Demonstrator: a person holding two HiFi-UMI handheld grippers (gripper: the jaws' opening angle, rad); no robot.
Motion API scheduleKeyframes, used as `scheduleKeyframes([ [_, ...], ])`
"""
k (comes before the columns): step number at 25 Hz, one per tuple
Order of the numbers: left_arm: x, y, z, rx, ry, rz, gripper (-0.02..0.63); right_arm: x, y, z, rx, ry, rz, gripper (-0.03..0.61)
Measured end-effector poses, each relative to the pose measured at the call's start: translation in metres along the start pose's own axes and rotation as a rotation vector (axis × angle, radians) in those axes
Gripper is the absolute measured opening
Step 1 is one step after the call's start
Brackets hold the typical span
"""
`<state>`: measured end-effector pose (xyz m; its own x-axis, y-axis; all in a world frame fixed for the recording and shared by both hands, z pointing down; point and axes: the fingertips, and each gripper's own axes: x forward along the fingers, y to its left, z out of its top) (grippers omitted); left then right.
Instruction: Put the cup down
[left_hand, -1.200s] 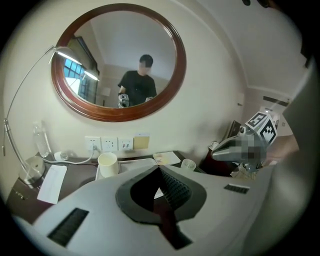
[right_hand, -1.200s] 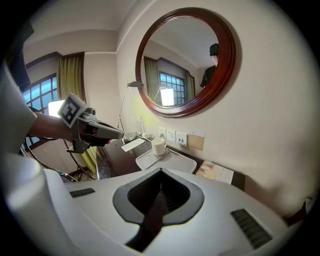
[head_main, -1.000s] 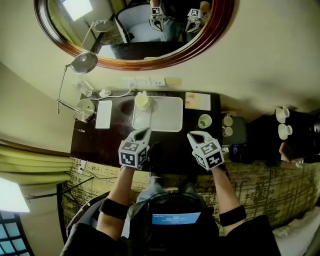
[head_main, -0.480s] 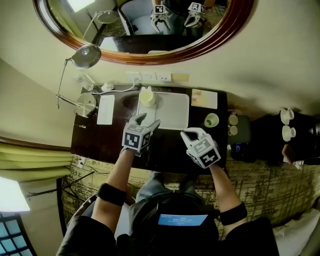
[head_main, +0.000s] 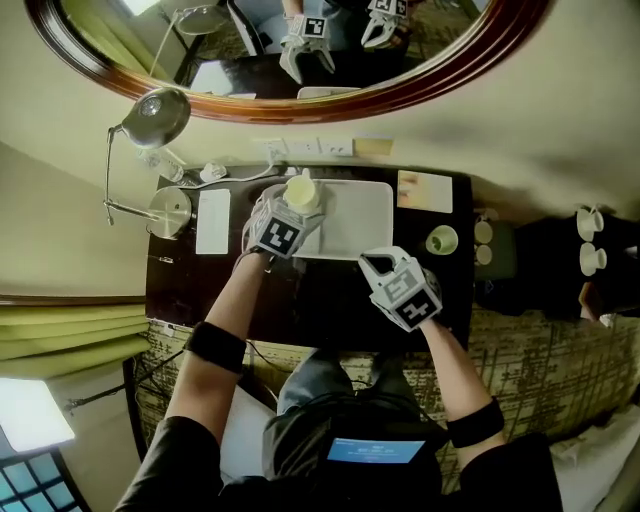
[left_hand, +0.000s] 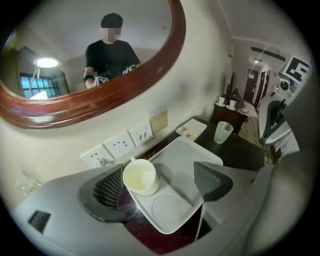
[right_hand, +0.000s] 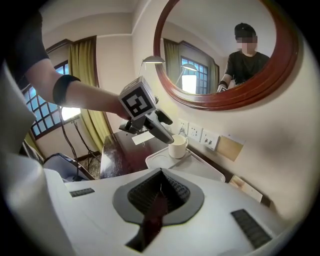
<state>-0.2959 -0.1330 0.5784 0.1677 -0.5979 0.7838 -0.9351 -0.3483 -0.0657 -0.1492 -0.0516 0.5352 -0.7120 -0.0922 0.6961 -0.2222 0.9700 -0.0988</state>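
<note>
A cream cup (head_main: 300, 190) with a handle stands upright on the far left corner of the white tray (head_main: 355, 220). My left gripper (head_main: 289, 210) reaches over the tray's left end; its jaws have just been opening and stand wide apart. In the left gripper view the cup (left_hand: 141, 176) sits between them, close to the left pad (left_hand: 109, 191) and well apart from the right pad (left_hand: 212, 180). My right gripper (head_main: 375, 262) hangs shut over the dark desk in front of the tray, holding nothing. Its own view shows the cup (right_hand: 177, 146) beyond its closed jaws (right_hand: 160, 192).
A frosted green glass (head_main: 441, 240) stands right of the tray, with a card (head_main: 423, 190) behind it. A desk lamp (head_main: 155, 118), its round base (head_main: 170, 210) and a white pad (head_main: 213, 220) are at the left. Wall sockets (left_hand: 120, 145) and an oval mirror (head_main: 300, 50) sit behind.
The left gripper has gone forward from the desk's front edge to the cup on the tray, and its jaws have gone from shut to wide apart. The right gripper moved slightly forward, still shut.
</note>
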Motion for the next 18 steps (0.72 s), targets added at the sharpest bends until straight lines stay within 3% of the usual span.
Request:
scheduleKeyframes([
  [2,0.010,0.010,0.001,0.001,0.029,-0.005,0.450,0.010,-0.004,-0.001,0.009,0.007,-0.001,0.002],
  [8,0.048,0.028,-0.006,-0.100,0.086,-0.020,0.497,0.037,-0.007,0.004,0.019,0.013,0.015,0.002],
  [18,0.091,0.049,-0.030,-0.102,0.148,0.040,0.497,0.051,-0.009,-0.008,0.049,0.030,0.012,0.002],
])
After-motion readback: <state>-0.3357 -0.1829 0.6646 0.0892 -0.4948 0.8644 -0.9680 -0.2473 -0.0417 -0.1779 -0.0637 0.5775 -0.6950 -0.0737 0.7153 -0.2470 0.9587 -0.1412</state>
